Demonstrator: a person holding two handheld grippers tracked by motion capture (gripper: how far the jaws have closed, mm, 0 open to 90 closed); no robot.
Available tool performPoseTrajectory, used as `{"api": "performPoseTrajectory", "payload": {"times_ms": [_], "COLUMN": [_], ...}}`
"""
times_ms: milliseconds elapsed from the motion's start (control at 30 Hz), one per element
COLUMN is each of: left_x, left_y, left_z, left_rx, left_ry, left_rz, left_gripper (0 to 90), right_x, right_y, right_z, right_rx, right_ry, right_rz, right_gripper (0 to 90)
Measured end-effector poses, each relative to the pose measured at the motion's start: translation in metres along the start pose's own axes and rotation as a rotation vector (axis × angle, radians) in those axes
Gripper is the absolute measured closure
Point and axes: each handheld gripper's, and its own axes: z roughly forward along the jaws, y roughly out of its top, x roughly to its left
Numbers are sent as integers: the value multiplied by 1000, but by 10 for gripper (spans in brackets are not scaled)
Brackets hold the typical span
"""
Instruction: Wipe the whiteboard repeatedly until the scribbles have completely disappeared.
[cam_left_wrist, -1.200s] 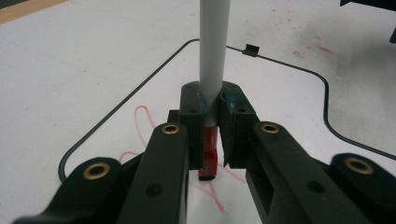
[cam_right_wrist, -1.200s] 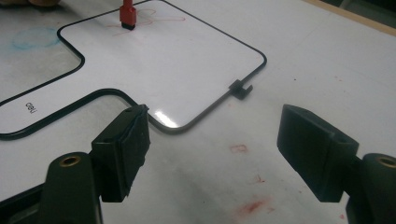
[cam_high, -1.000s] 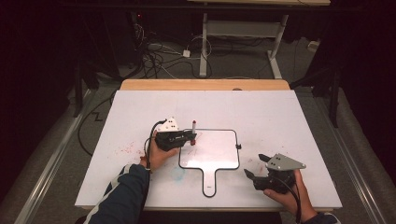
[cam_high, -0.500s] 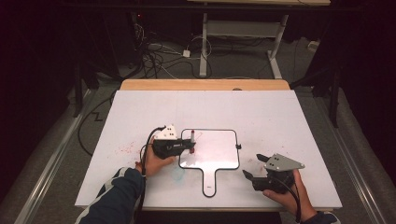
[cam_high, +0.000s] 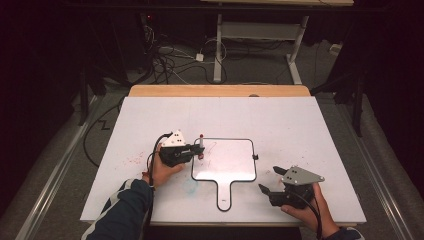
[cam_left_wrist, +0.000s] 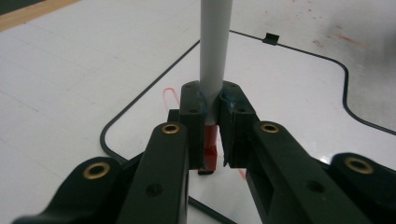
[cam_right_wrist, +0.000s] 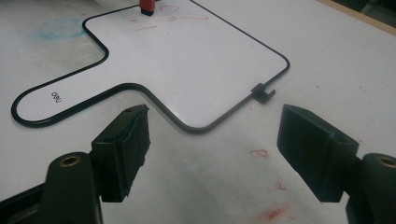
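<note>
A paddle-shaped whiteboard (cam_high: 227, 162) with a black rim lies at the table's middle, handle toward the person. My left gripper (cam_high: 200, 152) is at its upper left corner, shut on a marker (cam_high: 201, 142) that stands upright. In the left gripper view the pale barrel of the marker (cam_left_wrist: 215, 46) rises between the pads of the left gripper (cam_left_wrist: 212, 116), its red tip end down on the whiteboard (cam_left_wrist: 289, 93) beside red scribbles. My right gripper (cam_high: 270, 180) rests at the front right, open and holding nothing. In its own view the right gripper (cam_right_wrist: 212, 135) faces the whiteboard (cam_right_wrist: 187, 60).
The white table (cam_high: 300, 125) carries faint red stains and a blue smudge (cam_high: 190, 186) left of the board's handle. A small black clip (cam_right_wrist: 263, 93) sticks out of the board's right edge. Cables and desk legs lie on the floor beyond the wooden far edge.
The left gripper with the marker dipped toward the person, then came back, ending slightly left of where it was. The right gripper has stayed put.
</note>
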Motion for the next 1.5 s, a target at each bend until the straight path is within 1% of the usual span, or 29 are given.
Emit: {"api": "performPoseTrajectory", "payload": {"times_ms": [33, 67, 133, 267, 300, 367, 433, 467, 567, 633, 733, 800, 833, 933, 1033, 1100, 1167, 1200, 1233, 1300, 1367, 1433, 1500], "left_x": [-3, -6, -15, -29, -32, -36, -33, -30, -20, -17, -18, -21, -23, -28, -26, -26, -24, -21, -17, -13, -12, -14, -20], "left_y": [0, 0, -3, -5, -5, -2, 0, 1, 4, 8, 11, 12, 12, 12, 7, 6, 7, 7, 8, 8, 8, 7, 4], "left_z": [-1, -3, -5, -7, -6, -4, 0, 2, 8, 13, 21, 24, 25, 23, 16, 13, 14, 15, 16, 18, 18, 16, 12], "left_rx": [8, 12, 8, 8, 10, 18, 15, 14, 4, 5, -5, -9, -9, 0, -3, 5, 3, 1, -4, -10, -14, -11, -7], "left_ry": [-5, -16, -34, -52, -58, -43, -33, -20, -11, -8, -23, -50, -61, -78, -93, -73, -44, -26, -17, 0, -10, -46, -72], "left_rz": [10, 10, 18, 38, 53, 82, 85, 83, 53, 50, 47, 40, 44, 65, 53, 74, 83, 76, 60, 46, 28, 17, 21], "left_gripper": [787, 787, 786, 786, 786, 786, 787, 787, 787, 786, 786, 787, 787, 786, 786, 786, 787, 787, 787, 786, 787, 786, 786], "right_x": [0, 0, -1, 0, 0, 1, 2, 2, 2, 1, 1, 0, 1, 1, 1, 2, 2, 1, 1, 2, 3, 2, 1], "right_y": [0, 0, -1, -1, -1, 0, 1, 1, 0, 0, -1, -1, -1, -2, -1, -1, -1, -1, -1, -1, -1, -1, -2], "right_z": [0, -1, -2, -2, -2, -2, -3, -2, -1, -1, -1, -1, -1, -2, -3, -4, -3, -3, -2, -2, -2, -1, -2], "right_rx": [0, -1, -2, -1, -1, 0, 1, -1, 1, 4, 5, 5, 7, 7, 3, 3, 3, 4, 5, 5, 11, 10, 10], "right_ry": [0, -3, -1, -3, -3, -2, -2, 0, 3, 2, 4, 4, 4, 4, 6, 5, 4, 4, 4, 8, 8, 13, 11], "right_rz": [0, -3, -1, -1, -1, -4, -8, -9, -10, -10, -10, -7, -5, -4, -11, -11, -11, -12, -8, -11, -18, -17, -12], "right_gripper": [264, 264, 264, 264, 264, 265, 264, 265, 264, 265, 265, 265, 265, 265, 265, 265, 265, 265, 266, 266, 266, 266, 266]}}
